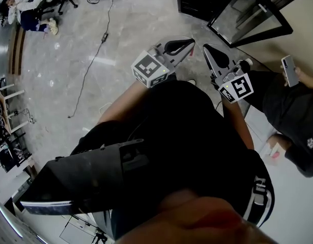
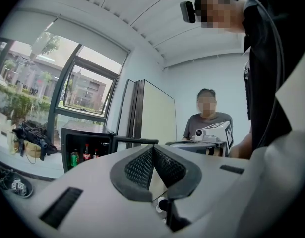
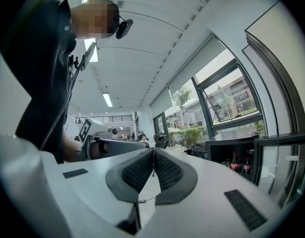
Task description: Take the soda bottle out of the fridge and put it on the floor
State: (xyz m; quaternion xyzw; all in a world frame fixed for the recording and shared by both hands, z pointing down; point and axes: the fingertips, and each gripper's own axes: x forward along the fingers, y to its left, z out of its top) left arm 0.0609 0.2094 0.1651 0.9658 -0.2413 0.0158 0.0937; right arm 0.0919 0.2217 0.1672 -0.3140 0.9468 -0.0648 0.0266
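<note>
Start pose: both grippers empty, probably waiting before the reach.
The left gripper [image 2: 152,148] and right gripper [image 3: 153,152] each have jaws pressed together on nothing. The soda bottle [image 2: 86,152] stands inside the open fridge [image 2: 66,142], well ahead of both sets of jaws.

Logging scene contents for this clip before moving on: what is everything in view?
fridge: one, black, door open, by the window
soda bottles: two, dark with red labels, inside the fridge
can: one, green, inside the fridge, left of the bottles
bag: one, black, left of the fridge
cable: one, black, on the grey floor
bystander: one, dark top, holding a phone
seated person: one, far across the floor
left gripper: white, jaws shut, empty
right gripper: white, jaws shut, empty
</note>
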